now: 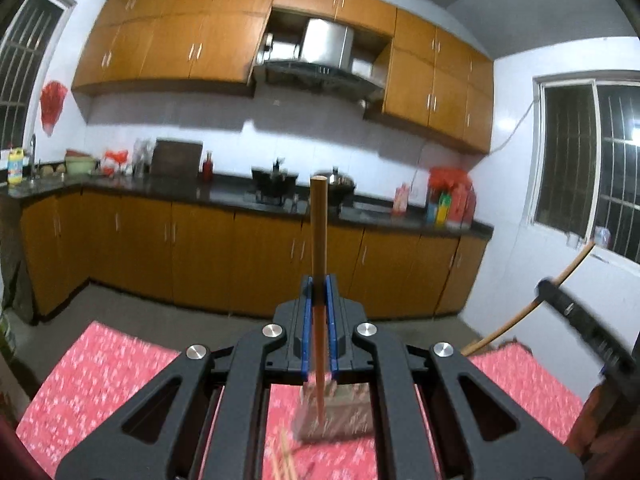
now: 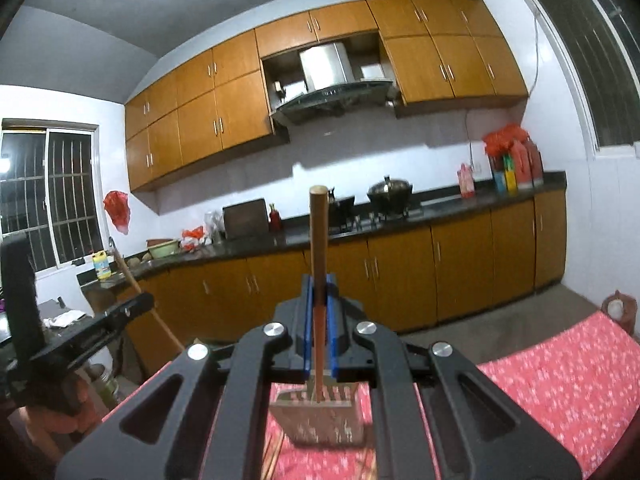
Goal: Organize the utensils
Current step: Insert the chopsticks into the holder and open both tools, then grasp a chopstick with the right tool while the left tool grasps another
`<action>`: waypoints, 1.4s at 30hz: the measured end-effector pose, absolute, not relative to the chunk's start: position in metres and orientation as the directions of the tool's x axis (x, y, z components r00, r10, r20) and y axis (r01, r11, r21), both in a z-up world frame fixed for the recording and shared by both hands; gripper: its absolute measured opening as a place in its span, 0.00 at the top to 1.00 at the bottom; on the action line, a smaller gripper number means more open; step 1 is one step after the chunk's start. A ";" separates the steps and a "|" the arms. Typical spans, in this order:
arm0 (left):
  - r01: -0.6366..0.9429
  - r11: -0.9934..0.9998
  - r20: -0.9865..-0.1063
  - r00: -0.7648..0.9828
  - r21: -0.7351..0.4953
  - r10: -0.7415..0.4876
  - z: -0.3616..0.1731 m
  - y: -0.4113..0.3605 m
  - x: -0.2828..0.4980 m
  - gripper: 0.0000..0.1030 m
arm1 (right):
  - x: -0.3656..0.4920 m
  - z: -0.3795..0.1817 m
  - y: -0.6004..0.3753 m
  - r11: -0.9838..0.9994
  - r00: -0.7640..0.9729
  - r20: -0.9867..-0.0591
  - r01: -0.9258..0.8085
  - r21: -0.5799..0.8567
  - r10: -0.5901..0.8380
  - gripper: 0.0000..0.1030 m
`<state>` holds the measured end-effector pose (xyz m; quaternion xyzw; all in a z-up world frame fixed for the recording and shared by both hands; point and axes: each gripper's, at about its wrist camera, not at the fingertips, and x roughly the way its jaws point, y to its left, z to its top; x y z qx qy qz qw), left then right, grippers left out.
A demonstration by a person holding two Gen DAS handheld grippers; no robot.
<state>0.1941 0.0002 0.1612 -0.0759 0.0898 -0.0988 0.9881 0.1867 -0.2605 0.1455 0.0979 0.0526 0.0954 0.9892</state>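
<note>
My left gripper (image 1: 319, 288) is shut on a brown wooden chopstick (image 1: 319, 232) held upright, its lower end over the square utensil holder (image 1: 340, 412) on the red table. My right gripper (image 2: 319, 288) is shut on another wooden chopstick (image 2: 319, 236), also upright, its lower end at the slotted top of the utensil holder (image 2: 320, 416). Each gripper shows in the other's view: the right gripper (image 1: 576, 316) with its chopstick at right, the left gripper (image 2: 100, 324) at left. Loose chopsticks (image 1: 286, 460) lie on the cloth in front of the holder.
The table wears a red flowered cloth (image 1: 104, 376). Behind it stand orange kitchen cabinets (image 1: 200, 252), a dark counter with a stove and pots (image 1: 280, 188), a range hood (image 1: 320, 72) and barred windows (image 1: 588, 168). A red stool-like object (image 2: 620, 308) stands at the far right.
</note>
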 end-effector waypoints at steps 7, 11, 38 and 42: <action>0.139 0.970 -0.119 0.979 -0.198 -0.165 0.158 -0.013 0.221 0.93 | 0.236 0.128 -0.249 0.973 0.974 -0.146 -0.143 0.184 0.171 0.93; 0.129 0.970 -0.148 0.976 -0.204 -0.161 0.140 -0.018 0.235 0.93 | 0.254 0.113 -0.246 0.972 0.963 -0.202 -0.139 0.189 0.177 0.93; 0.108 0.958 -0.201 0.966 -0.265 -0.165 0.114 0.039 0.168 0.92 | 0.184 0.068 -0.291 0.974 0.952 -0.285 -0.049 0.221 0.112 0.81; 0.052 0.972 -0.386 0.912 -0.227 -0.139 0.057 0.047 0.174 0.92 | 0.198 -0.003 -0.302 0.973 0.856 -0.507 0.023 0.229 0.099 0.79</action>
